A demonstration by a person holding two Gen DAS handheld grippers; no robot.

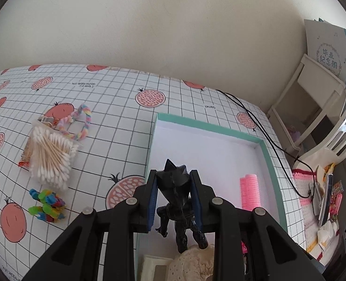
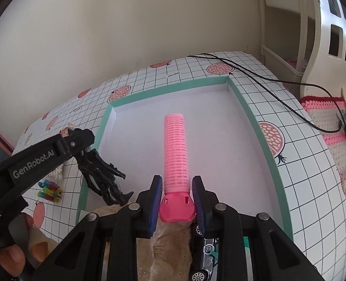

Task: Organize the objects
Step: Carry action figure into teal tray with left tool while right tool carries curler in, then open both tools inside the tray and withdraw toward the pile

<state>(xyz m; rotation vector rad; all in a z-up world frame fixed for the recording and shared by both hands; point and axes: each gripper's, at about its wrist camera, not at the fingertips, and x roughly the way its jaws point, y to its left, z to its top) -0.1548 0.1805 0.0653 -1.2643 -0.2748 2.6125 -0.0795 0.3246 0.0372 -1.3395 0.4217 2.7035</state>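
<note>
2 jaws: left gripper (image 1: 174,182) clamps black figure (image 1: 177,201); right gripper (image 2: 177,192) flanks pink roller (image 2: 175,149).

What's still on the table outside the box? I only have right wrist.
Observer: A bag of cotton swabs lies left of the box, out of your frame.
Operator: Anything else near it?
Observer: A pastel twisted loop, just behind the swabs.
Operator: Where does the left gripper hold the figure?
Observer: By the head: the left gripper has a pad on each side of the black figure's head.
</note>
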